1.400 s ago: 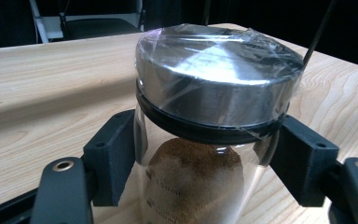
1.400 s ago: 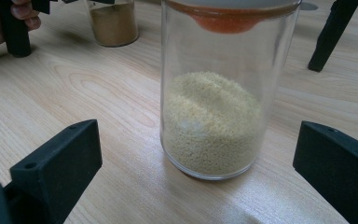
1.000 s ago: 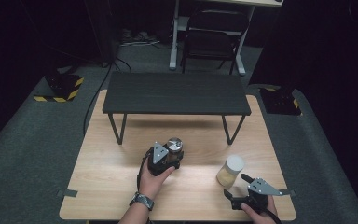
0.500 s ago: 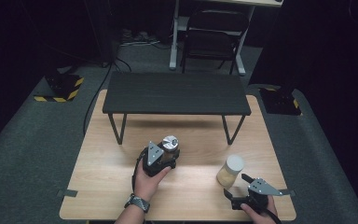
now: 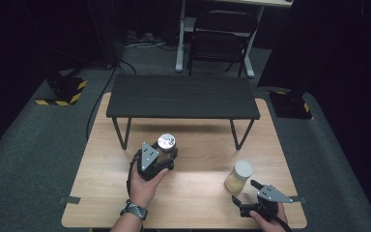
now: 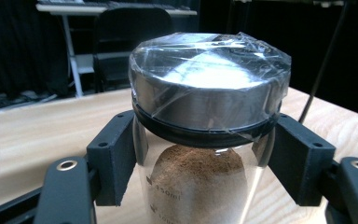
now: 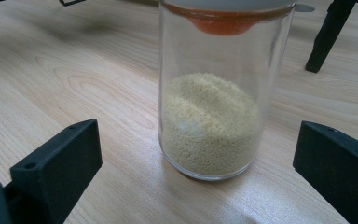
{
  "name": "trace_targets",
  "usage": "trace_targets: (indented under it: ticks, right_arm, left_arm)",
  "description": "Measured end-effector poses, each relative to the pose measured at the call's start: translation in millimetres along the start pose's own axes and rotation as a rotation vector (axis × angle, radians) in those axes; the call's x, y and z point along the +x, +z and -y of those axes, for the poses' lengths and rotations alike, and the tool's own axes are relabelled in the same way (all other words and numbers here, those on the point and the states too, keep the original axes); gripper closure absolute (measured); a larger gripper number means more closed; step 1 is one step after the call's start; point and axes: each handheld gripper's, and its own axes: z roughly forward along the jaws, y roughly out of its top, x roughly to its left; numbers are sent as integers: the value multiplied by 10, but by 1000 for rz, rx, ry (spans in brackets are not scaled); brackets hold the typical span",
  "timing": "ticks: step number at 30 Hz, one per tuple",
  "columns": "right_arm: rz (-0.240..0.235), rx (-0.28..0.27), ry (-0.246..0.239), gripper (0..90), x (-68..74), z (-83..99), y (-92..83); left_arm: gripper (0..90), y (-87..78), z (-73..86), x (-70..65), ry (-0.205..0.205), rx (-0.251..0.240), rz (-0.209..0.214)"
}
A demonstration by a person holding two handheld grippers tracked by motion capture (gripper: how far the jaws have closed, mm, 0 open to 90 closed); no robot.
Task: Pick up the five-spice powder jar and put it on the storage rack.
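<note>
Here the left gripper [image 5: 160,155] fingers clench the upright brown-powder jar [image 6: 205,140]; the right gripper [image 5: 251,191], fingers spread, faces the grain jar [image 7: 216,93] dead ahead

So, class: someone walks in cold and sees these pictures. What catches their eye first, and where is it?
First, the jar of brown powder with its shiny metal lid wrapped in film, gripped by the left gripper near the middle of the wooden table. Next, the jar of pale grains standing at front right, just ahead of the open right gripper. Behind both stands a low black bench.
</note>
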Motion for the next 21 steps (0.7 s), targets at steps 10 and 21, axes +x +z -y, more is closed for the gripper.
trace_targets:
  ticks: [10, 21]
  right_arm:
    - [1, 5, -3, 8, 5, -8, 3]
    - [-1, 3, -5, 8, 6, -6, 1]
  left_arm:
    - [303, -125, -260, 0, 18, -23, -36]
    - [303, -178, -530, -13, 37, -53, -85]
